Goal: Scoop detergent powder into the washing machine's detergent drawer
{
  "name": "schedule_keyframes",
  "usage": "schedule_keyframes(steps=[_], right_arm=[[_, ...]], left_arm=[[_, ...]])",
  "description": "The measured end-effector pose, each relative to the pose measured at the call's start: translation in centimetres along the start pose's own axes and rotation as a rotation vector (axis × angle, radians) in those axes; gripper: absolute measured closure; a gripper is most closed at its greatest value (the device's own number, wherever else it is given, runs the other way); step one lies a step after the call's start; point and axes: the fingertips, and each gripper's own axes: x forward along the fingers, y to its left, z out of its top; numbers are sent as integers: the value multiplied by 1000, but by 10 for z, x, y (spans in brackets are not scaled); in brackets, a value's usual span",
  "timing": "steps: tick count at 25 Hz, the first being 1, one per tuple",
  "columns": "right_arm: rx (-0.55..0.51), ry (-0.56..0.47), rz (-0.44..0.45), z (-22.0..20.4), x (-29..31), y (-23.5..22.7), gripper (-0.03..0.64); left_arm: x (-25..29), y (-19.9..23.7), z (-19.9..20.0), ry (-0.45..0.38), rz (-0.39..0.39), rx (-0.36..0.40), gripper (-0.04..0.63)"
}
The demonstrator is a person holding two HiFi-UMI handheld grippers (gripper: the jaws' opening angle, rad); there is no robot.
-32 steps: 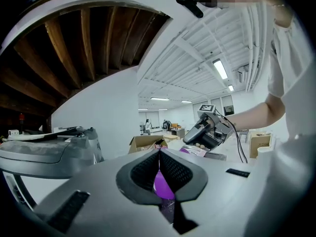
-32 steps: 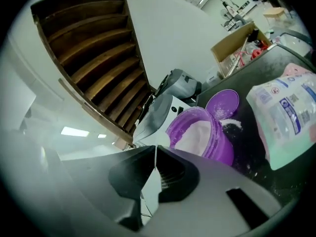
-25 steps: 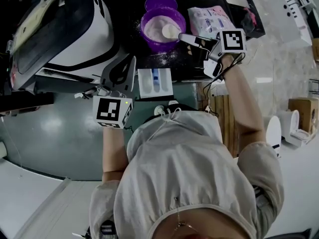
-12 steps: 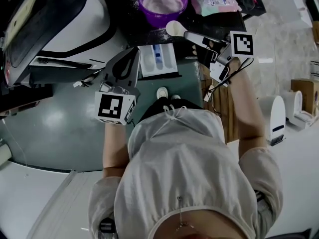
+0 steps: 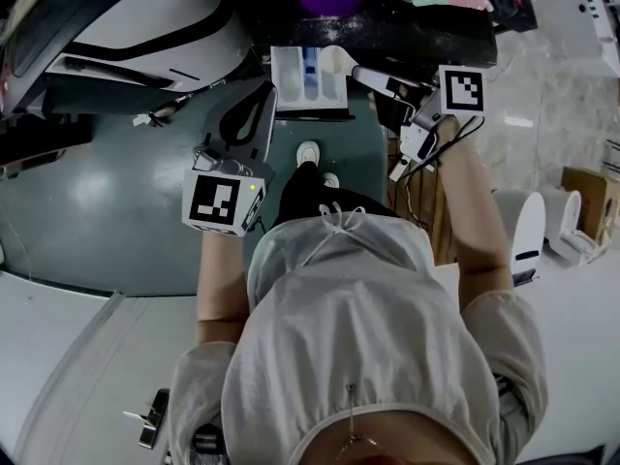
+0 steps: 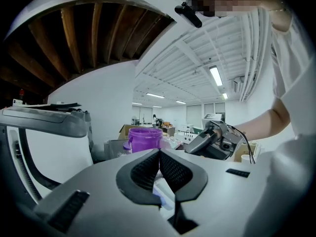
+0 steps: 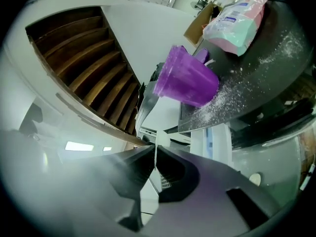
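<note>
— Above the detergent drawer [image 5: 291,81], what is being held?
— A white scoop [image 5: 335,62] is being held there, its bowl hanging over the drawer's right-hand side in the head view. Its thin handle is being pinched between the jaws of the right gripper [image 7: 156,149], which are being pressed tight on it in the right gripper view.
— Is powder being carried in the bowl?
— That cannot be told; the bowl is being shown only as a pale patch.
— And the left gripper [image 6: 159,153]?
— It is being held just to the left of the drawer, apart from it, and its jaws are being clenched together on nothing. The drawer's white and blue compartments are being glimpsed beneath them in the left gripper view.
— What is being shown around the drawer?
— A purple tub [image 7: 186,77] is being carried straight behind the drawer by the dark tabletop [image 7: 269,75], and a pink and green detergent bag [image 7: 236,18] behind and to the right of the drawer. Loose powder [image 7: 224,100] is being seen scattered on the tabletop just behind the drawer. The washing machine [image 5: 145,13] is being seen to the drawer's left. The drawer itself is being shown pulled out.
</note>
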Motion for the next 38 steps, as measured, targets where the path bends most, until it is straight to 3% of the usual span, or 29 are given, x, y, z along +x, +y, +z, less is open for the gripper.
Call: schedule_keyframes(steps=[7, 13, 18, 22, 29, 38], right_arm=[[22, 80, -69, -26, 26, -32, 601], [39, 136, -145, -39, 54, -50, 601], [-164, 219, -113, -37, 82, -52, 601], [-280, 275, -187, -41, 97, -61, 601], [-576, 388, -321, -48, 120, -74, 601], [-816, 453, -473, -40, 130, -84, 601]], left_arm=[[-12, -5, -34, 21, 53, -42, 574], [-22, -3, -62, 64, 48, -64, 574], [-26, 4, -79, 108, 68, -73, 574], [-33, 10, -88, 118, 86, -88, 574], [-45, 19, -99, 129, 113, -109, 574], [-51, 31, -98, 125, 133, -108, 574]])
